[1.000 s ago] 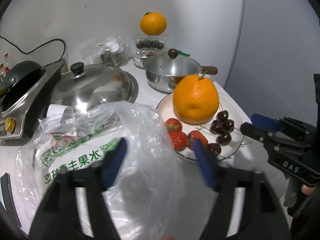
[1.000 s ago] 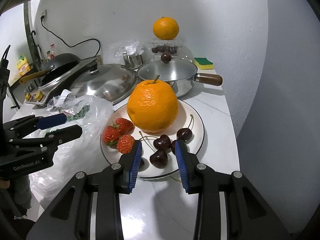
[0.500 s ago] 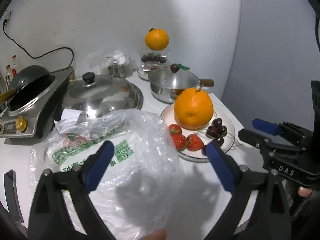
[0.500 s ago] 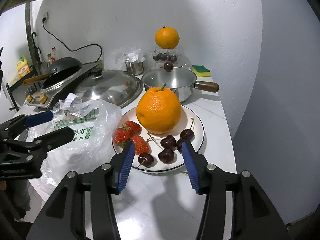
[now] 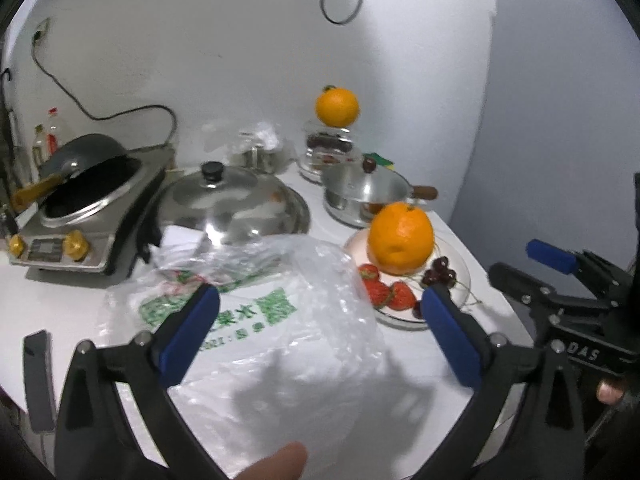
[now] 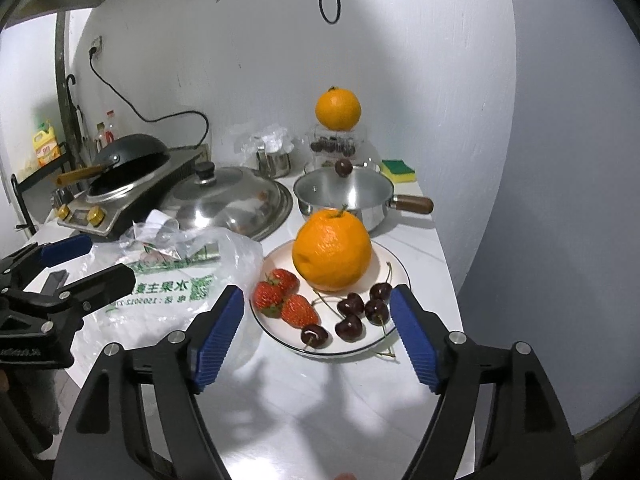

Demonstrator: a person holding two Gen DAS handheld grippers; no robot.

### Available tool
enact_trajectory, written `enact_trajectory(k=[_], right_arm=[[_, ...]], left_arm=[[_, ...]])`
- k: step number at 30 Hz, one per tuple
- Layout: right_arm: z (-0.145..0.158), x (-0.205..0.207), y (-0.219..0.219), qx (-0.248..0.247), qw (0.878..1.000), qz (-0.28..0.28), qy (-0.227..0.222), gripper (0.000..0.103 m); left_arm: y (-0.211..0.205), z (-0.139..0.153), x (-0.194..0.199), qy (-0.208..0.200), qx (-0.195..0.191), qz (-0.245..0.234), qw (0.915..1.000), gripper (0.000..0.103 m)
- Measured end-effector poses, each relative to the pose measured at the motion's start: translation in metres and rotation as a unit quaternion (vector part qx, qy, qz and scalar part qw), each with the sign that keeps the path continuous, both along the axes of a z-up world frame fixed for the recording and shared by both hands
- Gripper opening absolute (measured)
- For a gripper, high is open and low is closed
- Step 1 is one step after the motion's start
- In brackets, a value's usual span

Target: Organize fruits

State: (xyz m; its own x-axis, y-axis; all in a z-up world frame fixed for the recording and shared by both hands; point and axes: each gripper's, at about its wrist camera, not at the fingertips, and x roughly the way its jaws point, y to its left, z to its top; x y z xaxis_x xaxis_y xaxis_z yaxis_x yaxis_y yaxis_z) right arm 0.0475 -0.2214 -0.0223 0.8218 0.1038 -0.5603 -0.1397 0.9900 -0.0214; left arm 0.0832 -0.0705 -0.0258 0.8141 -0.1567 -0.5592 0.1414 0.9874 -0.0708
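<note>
A large orange point(image 6: 331, 251), strawberries point(image 6: 280, 300) and several dark cherries point(image 6: 352, 314) lie on a white plate point(image 6: 401, 276). Left of the plate lies a crumpled clear plastic bag point(image 6: 168, 286) with green print. My right gripper point(image 6: 318, 294) hovers in front of the plate, its jaws opening, nothing between the pads. My left gripper point(image 5: 319, 296) hangs above the bag point(image 5: 280, 320), jaws opening wide, pads clear of the plastic. A second orange point(image 6: 338, 109) rests on a glass jar of cherries at the back.
A steel saucepan point(image 6: 348, 196) with a cherry on its lid stands behind the plate. A domed steel lid point(image 6: 228, 200) and a cooker with a black wok point(image 6: 120, 174) are at the left, a sponge point(image 6: 398, 170) by the wall. The table edge curves at the right.
Both grippers have drawn back and risen from the table, and both sets of jaws have spread much wider. The fruit on the plate has not moved.
</note>
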Motion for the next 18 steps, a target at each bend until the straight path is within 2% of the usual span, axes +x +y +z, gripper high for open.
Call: enact_trajectory(k=[8, 18], right_arm=[[0.025, -0.020, 0.019, -0.007, 0.999, -0.007, -0.031, 0.079], [0.035, -0.031, 0.039, -0.012, 0.999, -0.007, -0.045, 0.079]], left_arm=[[0.026, 0.022, -0.023, -0.043, -0.005, 0.012, 0.9990, 0.102], [0.047, 0.029, -0.037, -0.053, -0.013, 0.020, 0.9983, 0.102]])
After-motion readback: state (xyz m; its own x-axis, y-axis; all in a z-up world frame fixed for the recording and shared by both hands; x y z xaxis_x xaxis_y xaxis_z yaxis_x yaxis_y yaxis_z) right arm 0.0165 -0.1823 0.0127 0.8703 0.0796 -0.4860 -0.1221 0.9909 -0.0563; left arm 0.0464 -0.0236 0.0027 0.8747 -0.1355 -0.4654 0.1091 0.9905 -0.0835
